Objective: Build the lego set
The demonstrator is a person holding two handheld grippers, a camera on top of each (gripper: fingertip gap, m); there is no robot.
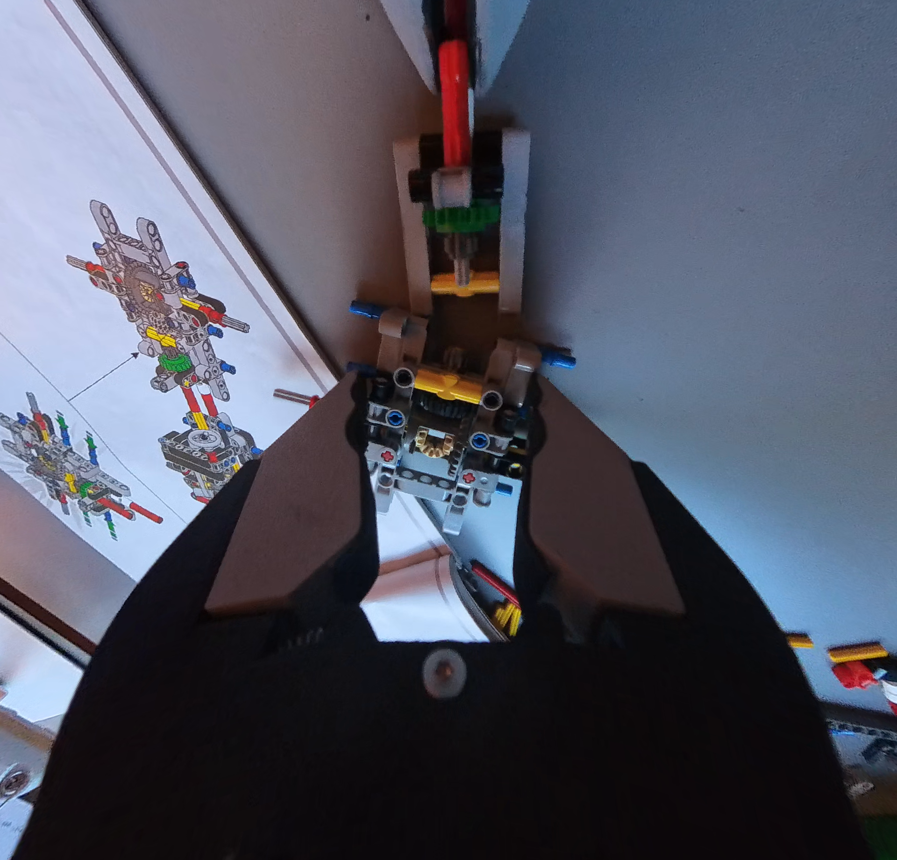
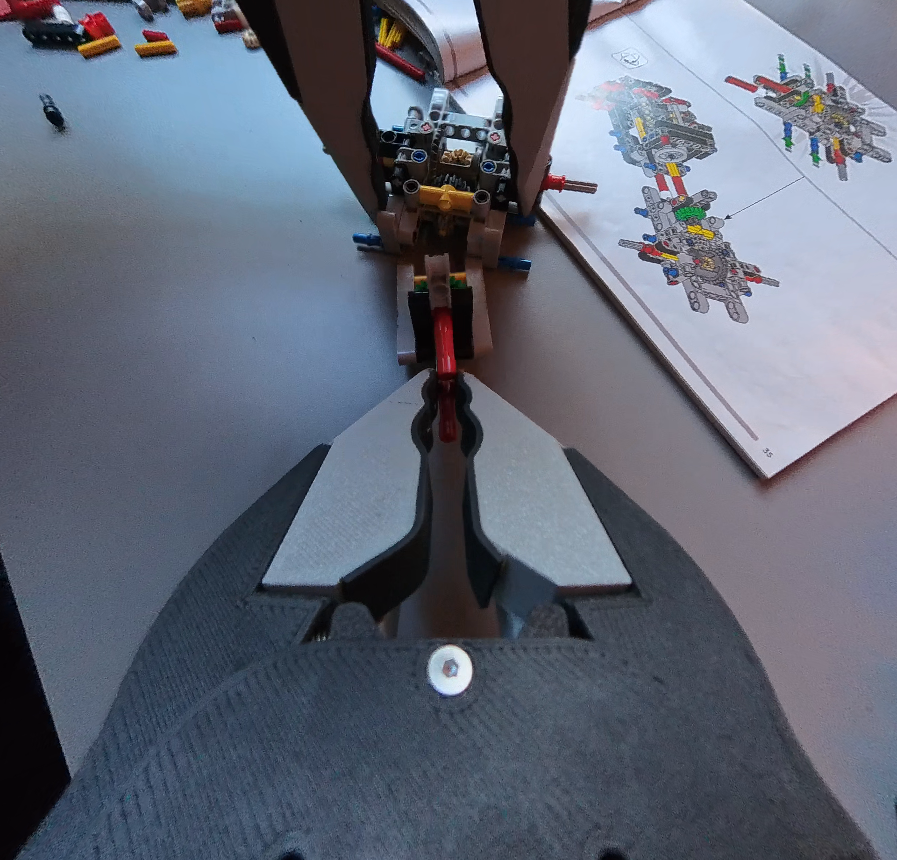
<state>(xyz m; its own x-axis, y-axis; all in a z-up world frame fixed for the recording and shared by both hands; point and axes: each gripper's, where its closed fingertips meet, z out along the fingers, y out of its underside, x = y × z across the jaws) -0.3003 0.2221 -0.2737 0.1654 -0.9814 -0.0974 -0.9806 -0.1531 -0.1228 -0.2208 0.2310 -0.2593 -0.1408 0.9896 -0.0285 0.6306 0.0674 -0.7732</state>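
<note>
A grey, black and yellow brick model [image 1: 437, 448] with gears lies on the grey table [image 2: 194, 303]. My left gripper [image 1: 446, 390] has its two fingers against the sides of the model's wide end and is shut on it. The right wrist view shows the same grip from the front, with the left gripper [image 2: 449, 191] on the model [image 2: 446, 157]. My right gripper [image 2: 446, 380] is shut on a red axle [image 2: 444, 332] that sticks out of the model's narrow end. The left wrist view shows the right gripper [image 1: 454, 89] on the axle [image 1: 454, 108] at the top.
An open instruction booklet [image 2: 728, 303] lies right of the model; it also shows in the left wrist view [image 1: 97, 157]. Loose bricks [image 2: 97, 36] are scattered at the far left. A small black pin [image 2: 52, 111] lies alone. A red and grey pin [image 2: 568, 184] lies by the booklet's edge. My right fingertips sit around 9 centimeters from my left ones. To the small black pin [image 2: 52, 111]: left tips about 20 centimeters, right tips about 25 centimeters.
</note>
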